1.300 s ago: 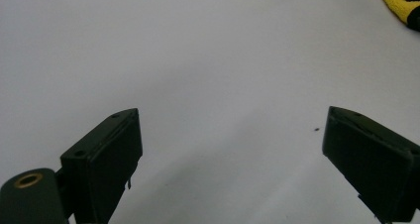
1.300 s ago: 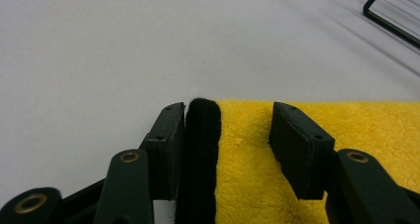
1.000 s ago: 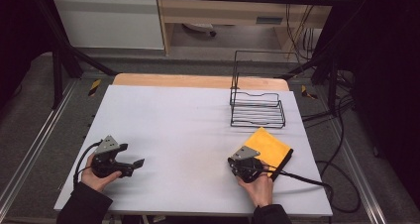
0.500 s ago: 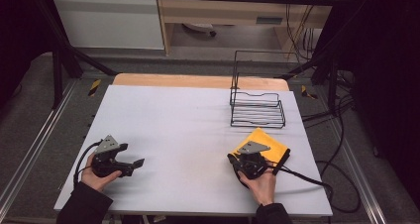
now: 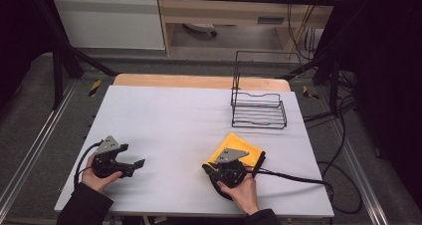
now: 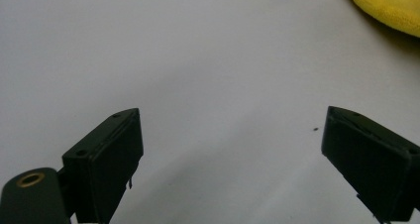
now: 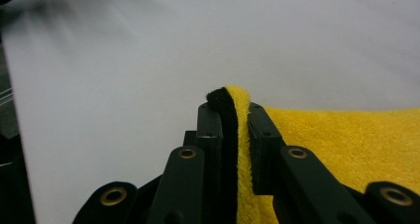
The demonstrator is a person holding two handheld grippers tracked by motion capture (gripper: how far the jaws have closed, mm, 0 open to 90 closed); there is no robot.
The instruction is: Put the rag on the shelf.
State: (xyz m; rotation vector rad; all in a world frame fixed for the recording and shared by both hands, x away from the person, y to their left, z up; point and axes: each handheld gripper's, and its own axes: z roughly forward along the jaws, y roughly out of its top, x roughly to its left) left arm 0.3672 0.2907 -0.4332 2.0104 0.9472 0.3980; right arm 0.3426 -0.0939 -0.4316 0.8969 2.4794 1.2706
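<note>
The yellow cloth (image 7: 346, 149) is pinched only at its black-edged corner by the right claw (image 7: 233, 117), so it could slip free when lifted, while the left claw (image 6: 233, 149) stands spread over the worktop (image 5: 174, 115).

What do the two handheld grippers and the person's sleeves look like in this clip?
Both the left gripper and the right gripper are black, each topped by a grey three-cornered plate and trailing a black cable. Brass-coloured rivets dot the linkages. The sleeves are dark.

The table (image 5: 174, 115) is evenly lit, its surroundings dark. Shadows fall soft. Both gripper views are blurred up close
</note>
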